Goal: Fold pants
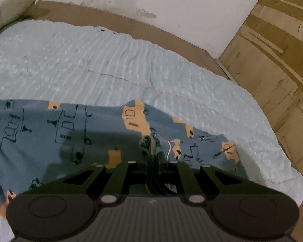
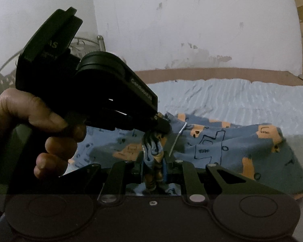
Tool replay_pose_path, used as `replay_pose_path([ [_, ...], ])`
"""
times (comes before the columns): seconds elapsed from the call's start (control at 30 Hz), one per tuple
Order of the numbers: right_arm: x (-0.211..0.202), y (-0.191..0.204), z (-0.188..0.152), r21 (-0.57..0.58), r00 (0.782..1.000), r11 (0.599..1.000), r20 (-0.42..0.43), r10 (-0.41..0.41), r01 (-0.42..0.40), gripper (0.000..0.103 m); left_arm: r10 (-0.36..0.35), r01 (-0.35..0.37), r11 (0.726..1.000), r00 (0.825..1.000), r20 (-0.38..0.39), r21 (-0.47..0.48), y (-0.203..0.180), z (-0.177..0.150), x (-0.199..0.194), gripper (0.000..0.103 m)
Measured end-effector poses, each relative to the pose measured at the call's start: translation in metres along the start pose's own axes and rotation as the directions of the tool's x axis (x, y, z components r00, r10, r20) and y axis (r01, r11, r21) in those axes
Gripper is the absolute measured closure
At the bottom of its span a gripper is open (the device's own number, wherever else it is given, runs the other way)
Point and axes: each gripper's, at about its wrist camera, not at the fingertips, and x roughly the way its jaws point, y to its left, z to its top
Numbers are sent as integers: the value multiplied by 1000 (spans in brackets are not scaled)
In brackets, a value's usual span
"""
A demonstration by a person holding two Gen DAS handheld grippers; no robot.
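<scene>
Pants (image 2: 222, 147) sprawl limp on the pale bedspread (image 1: 111, 60), light and floppy; left gripper (image 1: 151, 151) and right gripper (image 2: 153, 161) each pinch a bunched edge, best hold there.

Both views are dim and soft, with fisheye bending and dark corners; the gripper's shadow falls on the pants (image 1: 74, 133), whose print blurs.

Left claw (image 1: 151, 153) pinches patterned pants (image 1: 70, 133) over bedspread (image 1: 111, 60).
</scene>
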Motion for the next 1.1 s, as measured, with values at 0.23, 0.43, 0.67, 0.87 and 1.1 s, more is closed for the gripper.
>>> replay_pose_path([
  [0.23, 15, 4, -3, -22, 999, 999, -29, -26, 25, 79, -22, 22, 1000, 1000, -14, -9, 14, -7, 11, 87],
  [0.43, 10, -1, -6, -28, 1000, 1000, -27, -15, 14, 43, 13, -13, 1000, 1000, 2, -9, 14, -6, 7, 36],
  [0.67, -35, -38, -12, 15, 994, 996, 56, -89, 88, 6, 63, -64, 995, 998, 27, 74, -1, 9, 14, 23],
  [0.87, -56, -102, -15, 148, 958, 951, 50, -281, 271, 9, 101, -96, 982, 995, -19, 161, -14, 12, 42, 51],
  [1.1, -71, -140, -27, 176, 941, 928, 20, -337, 329, 33, 125, -129, 964, 992, 31, 232, -29, 11, 37, 55],
])
